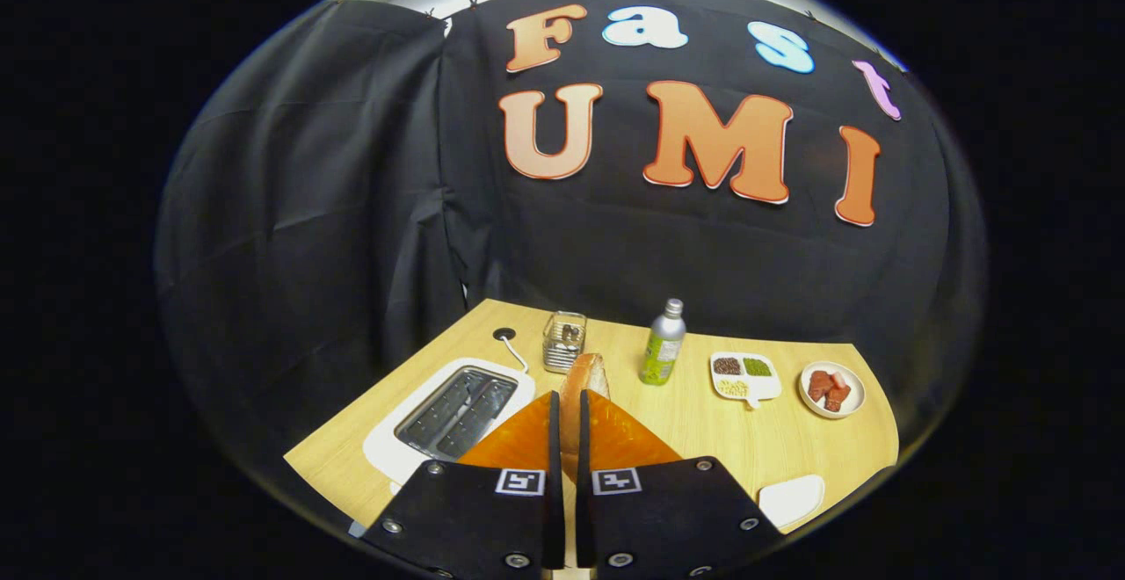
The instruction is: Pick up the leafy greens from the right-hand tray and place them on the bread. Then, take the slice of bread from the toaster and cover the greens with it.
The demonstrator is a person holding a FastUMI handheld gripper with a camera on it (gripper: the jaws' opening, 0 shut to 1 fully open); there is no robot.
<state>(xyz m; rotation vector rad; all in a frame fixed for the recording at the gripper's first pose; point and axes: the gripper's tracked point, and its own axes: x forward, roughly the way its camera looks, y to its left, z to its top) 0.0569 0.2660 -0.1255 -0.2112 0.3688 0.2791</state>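
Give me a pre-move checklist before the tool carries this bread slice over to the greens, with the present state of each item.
1. Grip: the tool has both fingers closed on the bread slice, which stands on edge between them. Ok.
2. Slice clear of the toaster: it is up and beside it, and both slots look empty. Ok.
3. Greens already on the base bread: the stack cannot be seen from here. Cannot tell.
4. Obstacles ahead: the glass jar and the green bottle stand just beyond the slice. Not ok for a straight push forward.
5. Sectioned dish and plate of red pieces sit apart from the fingers. Ok.
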